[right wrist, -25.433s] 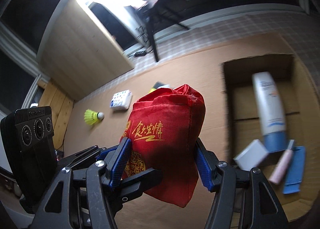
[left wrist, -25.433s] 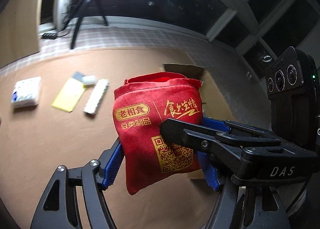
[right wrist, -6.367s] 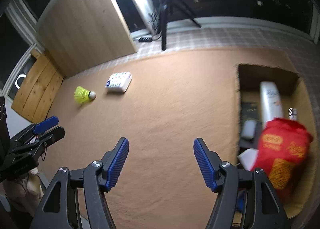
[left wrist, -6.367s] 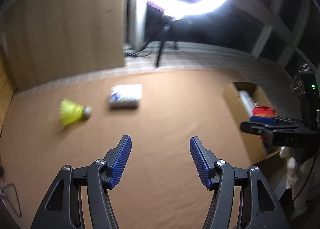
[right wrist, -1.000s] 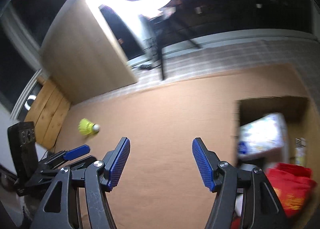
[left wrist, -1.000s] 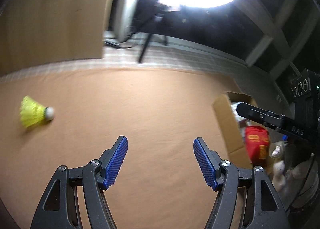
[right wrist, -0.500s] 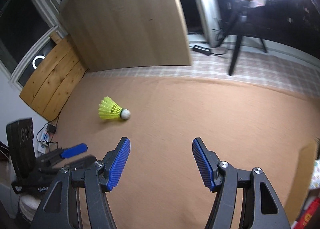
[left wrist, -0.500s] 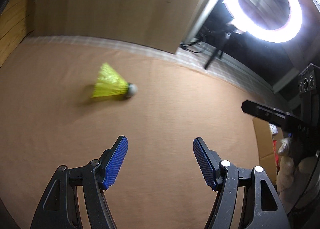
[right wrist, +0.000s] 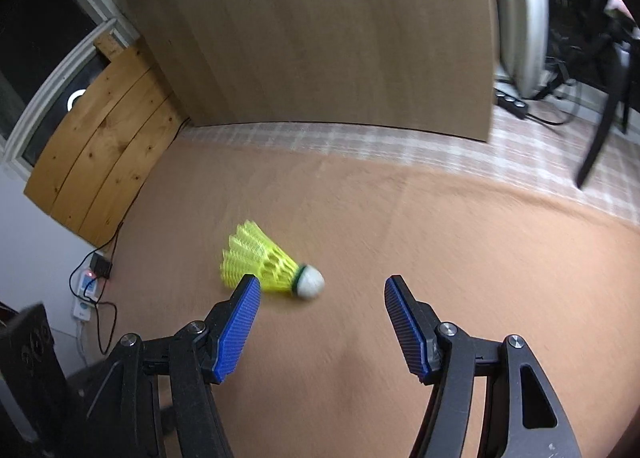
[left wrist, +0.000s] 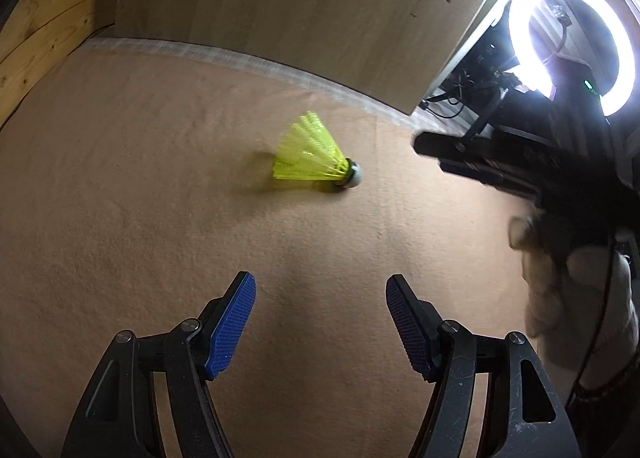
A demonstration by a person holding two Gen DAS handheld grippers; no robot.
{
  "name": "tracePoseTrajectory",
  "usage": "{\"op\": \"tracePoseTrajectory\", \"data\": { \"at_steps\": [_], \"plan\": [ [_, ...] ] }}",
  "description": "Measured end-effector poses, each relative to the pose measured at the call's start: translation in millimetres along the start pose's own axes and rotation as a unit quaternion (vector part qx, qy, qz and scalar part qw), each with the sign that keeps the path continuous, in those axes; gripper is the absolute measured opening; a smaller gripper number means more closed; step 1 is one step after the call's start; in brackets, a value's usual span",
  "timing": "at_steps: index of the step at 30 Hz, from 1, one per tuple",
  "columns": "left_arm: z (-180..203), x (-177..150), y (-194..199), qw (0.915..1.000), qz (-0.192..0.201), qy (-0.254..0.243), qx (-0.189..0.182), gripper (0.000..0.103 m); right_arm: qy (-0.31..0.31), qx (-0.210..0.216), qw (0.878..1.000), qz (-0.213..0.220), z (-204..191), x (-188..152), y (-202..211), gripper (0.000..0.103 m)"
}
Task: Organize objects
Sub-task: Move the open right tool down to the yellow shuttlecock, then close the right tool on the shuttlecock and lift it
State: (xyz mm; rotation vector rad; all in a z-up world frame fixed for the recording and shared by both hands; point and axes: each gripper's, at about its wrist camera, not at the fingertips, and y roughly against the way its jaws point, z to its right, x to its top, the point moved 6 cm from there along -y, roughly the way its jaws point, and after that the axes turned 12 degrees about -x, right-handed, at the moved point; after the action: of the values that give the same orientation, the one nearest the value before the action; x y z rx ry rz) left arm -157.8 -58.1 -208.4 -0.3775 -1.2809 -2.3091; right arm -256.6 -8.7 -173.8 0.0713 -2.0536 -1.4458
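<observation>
Right tool [right wrist: 320, 294] spread wide, nothing between blue pads [right wrist: 236, 332], angled down over tan mat [right wrist: 440, 242]. Yellow shuttlecock [right wrist: 272, 264] lying on its side on mat, white cork tip pointing right, skirt pointing left and away; in right wrist view sits just beyond left pad tip, cork falling within the gap between the two pads but not touching either. Left tool [left wrist: 320, 298] also spread wide and empty, pads [left wrist: 230, 330] over bare mat [left wrist: 120, 185]. Shuttlecock [left wrist: 314, 159] in left wrist view well ahead of pads, apart from them, slightly blurred. Right tool [left wrist: 500, 161] visible at right edge of left wrist view as dark body, fingertip end pointing left, near shuttlecock's cork side but not touching; gloved hand [left wrist: 568, 290] under it. Left tool body partly visible at lower left of right wrist view, dark and blurred. Light wood panel [right wrist: 320, 37] standing behind mat, plank boards [right wrist: 108, 141] to its left. Checked floor strip [right wrist: 360, 141] between panel and mat. Ring light [left wrist: 568, 41] glowing upper right in left wrist view. Power strip with cables [right wrist: 90, 282] on floor at left.
</observation>
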Motion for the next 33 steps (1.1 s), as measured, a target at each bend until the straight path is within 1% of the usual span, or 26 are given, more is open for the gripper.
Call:
{"op": "tracePoseTrajectory", "data": {
  "at_steps": [4, 5, 7, 9, 11, 13, 14, 19, 23, 25, 28, 31, 33],
  "plan": [
    [-9, 2, -5, 1.0000, -0.005, 0.006, -0.003, 0.071, -0.012, 0.015, 1.000, -0.014, -8, 9, -23, 0.060],
    [-11, 3, -6, 1.0000, -0.006, 0.006, -0.004, 0.071, -0.014, 0.017, 1.000, -0.018, -10, 11, -29, 0.056],
    [-13, 5, -7, 1.0000, -0.007, 0.005, -0.005, 0.071, -0.019, 0.019, 0.999, -0.023, -13, 13, -39, 0.052],
    [-14, 8, -10, 1.0000, -0.007, 0.003, -0.005, 0.071, -0.019, 0.014, 0.999, -0.028, -15, 15, -49, 0.042],
    [-17, 10, -13, 1.0000, -0.008, 0.002, -0.004, 0.071, -0.021, 0.010, 0.999, -0.039, -16, 15, -59, 0.035],
    [-19, 13, -16, 0.9999, -0.010, 0.001, -0.003, 0.071, -0.027, 0.016, 0.998, -0.054, -18, 12, -65, 0.033],
    [-21, 14, -19, 0.9999, -0.011, 0.003, -0.004, 0.071, -0.029, 0.024, 0.997, -0.061, -20, 10, -67, 0.031],
    [-29, 19, -32, 0.9996, -0.018, 0.013, -0.015, 0.066, -0.037, 0.038, 0.995, -0.083, -27, -5, -67, 0.030],
    [-36, 21, -43, 0.9990, -0.025, 0.025, -0.027, 0.059, -0.029, 0.032, 0.995, -0.091, -27, -19, -61, 0.031],
    [-37, 19, -44, 0.9989, -0.027, 0.027, -0.029, 0.059, -0.037, 0.039, 0.994, -0.099, -23, -25, -58, 0.031],
    [-35, 18, -50, 0.9981, -0.033, 0.028, -0.044, 0.059, -0.053, 0.046, 0.992, -0.103, -16, -31, -52, 0.031],
    [-27, 17, -52, 0.9980, -0.034, 0.019, -0.050, 0.059, -0.063, 0.050, 0.991, -0.107, -13, -37, -47, 0.031],
    [-17, 16, -53, 0.9981, -0.034, 0.004, -0.052, 0.059, -0.069, 0.055, 0.990, -0.108, -12, -41, -44, 0.031]
  ]
}}
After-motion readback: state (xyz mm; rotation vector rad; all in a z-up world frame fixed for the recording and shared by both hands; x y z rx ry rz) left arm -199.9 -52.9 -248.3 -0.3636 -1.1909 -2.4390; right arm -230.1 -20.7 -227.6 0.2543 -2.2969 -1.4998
